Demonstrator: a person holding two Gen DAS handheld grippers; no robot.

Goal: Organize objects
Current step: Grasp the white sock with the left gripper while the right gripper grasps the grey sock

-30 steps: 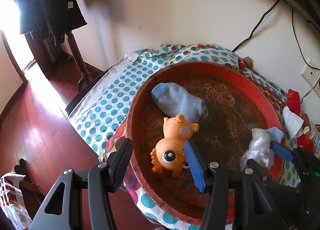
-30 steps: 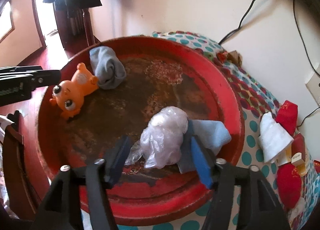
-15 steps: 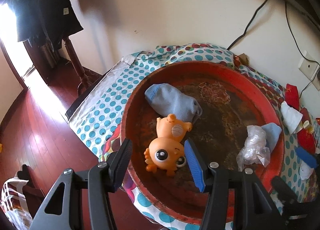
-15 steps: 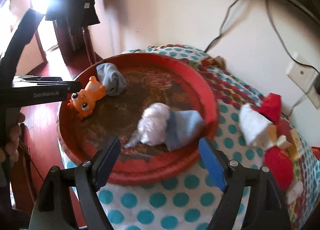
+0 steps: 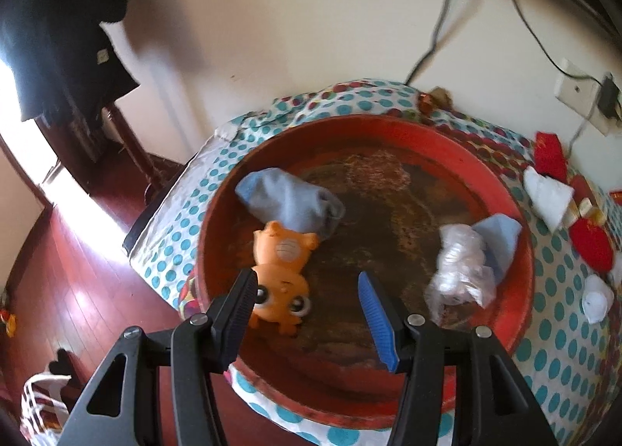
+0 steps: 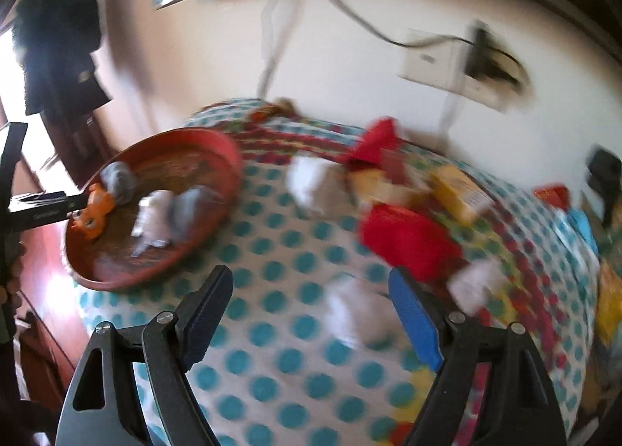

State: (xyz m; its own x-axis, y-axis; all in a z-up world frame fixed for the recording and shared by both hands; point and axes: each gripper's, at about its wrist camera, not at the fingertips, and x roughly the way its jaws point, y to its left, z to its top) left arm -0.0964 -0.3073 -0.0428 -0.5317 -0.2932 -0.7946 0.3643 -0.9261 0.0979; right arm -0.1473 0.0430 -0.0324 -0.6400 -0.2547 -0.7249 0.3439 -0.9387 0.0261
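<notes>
A round red tray (image 5: 521, 213) on the dotted tablecloth holds an orange toy animal (image 5: 282, 271), a grey-blue sock (image 5: 289, 201), a crumpled clear plastic bag (image 5: 460, 267) and a light blue cloth (image 5: 501, 240). My left gripper (image 5: 307, 314) is open and empty, just above the tray's near side, with the toy between its fingers' line. My right gripper (image 6: 311, 314) is open and empty above the tablecloth, right of the tray (image 6: 217, 220), with a blurred white crumpled object (image 6: 357, 314) just ahead of it.
Red packets (image 6: 408, 240), a white wad (image 6: 315, 189) and a yellow box (image 6: 458, 189) lie on the tablecloth (image 6: 272, 251) right of the tray. A wall socket (image 5: 583, 96) with cables is behind. The table edge drops to a wooden floor (image 5: 58, 271) on the left.
My right gripper has let go of the plastic bag, pulled out of the tray and swung right over the tablecloth. My left gripper has backed off and shifted slightly; the toy stays put.
</notes>
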